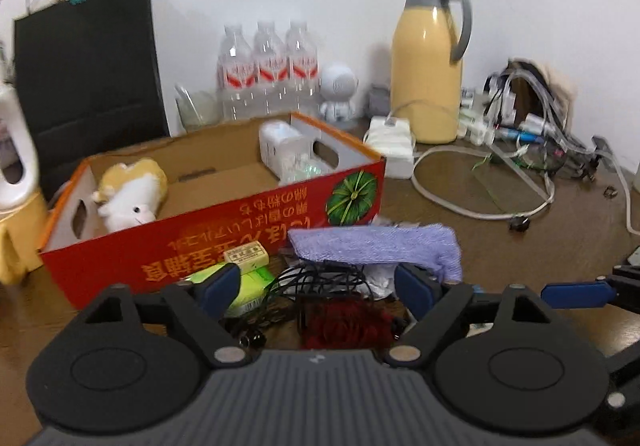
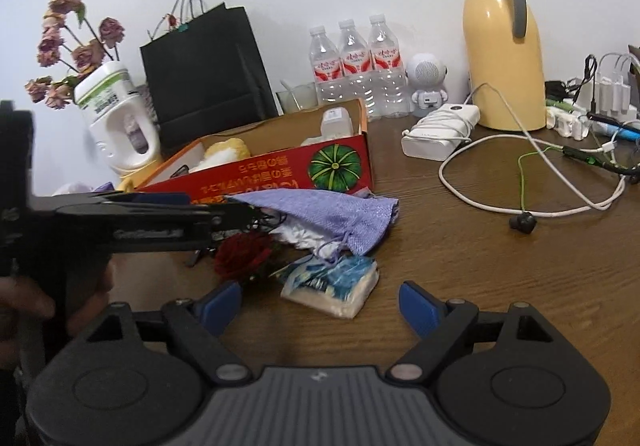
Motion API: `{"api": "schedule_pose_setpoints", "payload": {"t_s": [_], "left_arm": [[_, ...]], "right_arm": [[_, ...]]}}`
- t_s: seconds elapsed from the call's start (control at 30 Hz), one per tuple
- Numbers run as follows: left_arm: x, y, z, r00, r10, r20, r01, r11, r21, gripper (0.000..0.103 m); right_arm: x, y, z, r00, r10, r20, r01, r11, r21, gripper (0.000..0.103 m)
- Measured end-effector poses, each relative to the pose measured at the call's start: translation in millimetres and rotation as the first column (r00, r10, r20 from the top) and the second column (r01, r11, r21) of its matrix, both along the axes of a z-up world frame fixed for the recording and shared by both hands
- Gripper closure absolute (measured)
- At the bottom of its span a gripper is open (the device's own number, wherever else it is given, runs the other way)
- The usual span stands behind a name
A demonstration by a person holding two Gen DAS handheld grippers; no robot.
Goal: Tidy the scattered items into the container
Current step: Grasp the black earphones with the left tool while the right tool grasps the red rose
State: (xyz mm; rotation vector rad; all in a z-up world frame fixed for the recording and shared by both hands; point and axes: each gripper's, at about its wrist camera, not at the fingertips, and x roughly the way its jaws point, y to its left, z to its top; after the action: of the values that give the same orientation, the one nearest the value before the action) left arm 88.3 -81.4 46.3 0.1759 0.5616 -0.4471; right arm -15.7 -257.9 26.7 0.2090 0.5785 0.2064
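Your left gripper [image 1: 318, 288] hovers jaws apart over the red rose [image 1: 346, 324], cardboard box [image 1: 224, 238] at 11 o'clock. Your right gripper [image 2: 320, 306] gapes too, tissue packet [image 2: 332, 284] at 12 o'clock.

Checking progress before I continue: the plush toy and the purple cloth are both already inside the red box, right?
Not quite. The plush toy is inside the red box, but the left wrist view shows the purple cloth lying on the table in front of it.

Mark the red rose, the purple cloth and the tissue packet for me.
red rose [image 2: 243, 254], right wrist view, on the middle of the bloom.
purple cloth [image 1: 372, 244], left wrist view, on its flat top face.
tissue packet [image 2: 332, 284], right wrist view, on its blue wrapper.
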Motion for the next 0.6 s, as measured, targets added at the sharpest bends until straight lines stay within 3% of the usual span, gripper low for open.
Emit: {"api": "schedule_pose_setpoints", "payload": {"t_s": [0.03,0.07,0.1,0.17,0.27,0.4,0.5,0.6], "left_arm": [[3.8,-0.9,-2.5,1.0,-0.004,-0.025,0.004,1.0,0.006,0.035],[8.2,-0.5,-5.5,0.998,-0.003,-0.055,0.003,1.0,0.003,0.057],[11.4,2.6,-7.9,0.996,-0.003,-0.09,0.002,1.0,-0.015,0.072],[11.1,14.3,-7.8,0.99,-0.01,-0.139,-0.002,0.996,-0.084,0.081],[4.0,39.0,3.7,0.987,0.034,-0.157,-0.065,0.979,-0.193,0.085],[-13.9,86.7,15.7,0.978,0.098,-0.184,-0.168,0.893,-0.419,0.085],[-25.3,109.1,16.8,0.97,0.127,-0.205,-0.212,0.853,-0.476,0.085],[-32.4,120.0,18.8,0.967,0.157,-0.199,-0.237,0.835,-0.496,0.086]], "right_arm": [[5.6,0.7,-0.4,1.0,0.005,-0.004,-0.005,1.0,0.003,0.017],[10.2,1.6,-0.2,1.0,0.012,-0.004,-0.012,1.0,0.002,0.017],[14.5,3.7,0.0,1.0,0.021,-0.004,-0.021,1.0,-0.002,0.017],[21.2,8.7,0.9,0.999,0.044,0.0,-0.044,0.999,-0.005,0.017],[27.7,19.8,2.1,0.995,0.098,0.007,-0.098,0.995,-0.005,0.017],[29.2,44.3,2.2,0.981,0.192,0.038,-0.191,0.981,-0.01,0.017],[28.5,67.7,2.7,0.962,0.268,0.059,-0.268,0.963,-0.013,0.017],[36.3,91.7,-0.5,0.956,0.289,0.041,-0.287,0.956,-0.062,0.018]]}}
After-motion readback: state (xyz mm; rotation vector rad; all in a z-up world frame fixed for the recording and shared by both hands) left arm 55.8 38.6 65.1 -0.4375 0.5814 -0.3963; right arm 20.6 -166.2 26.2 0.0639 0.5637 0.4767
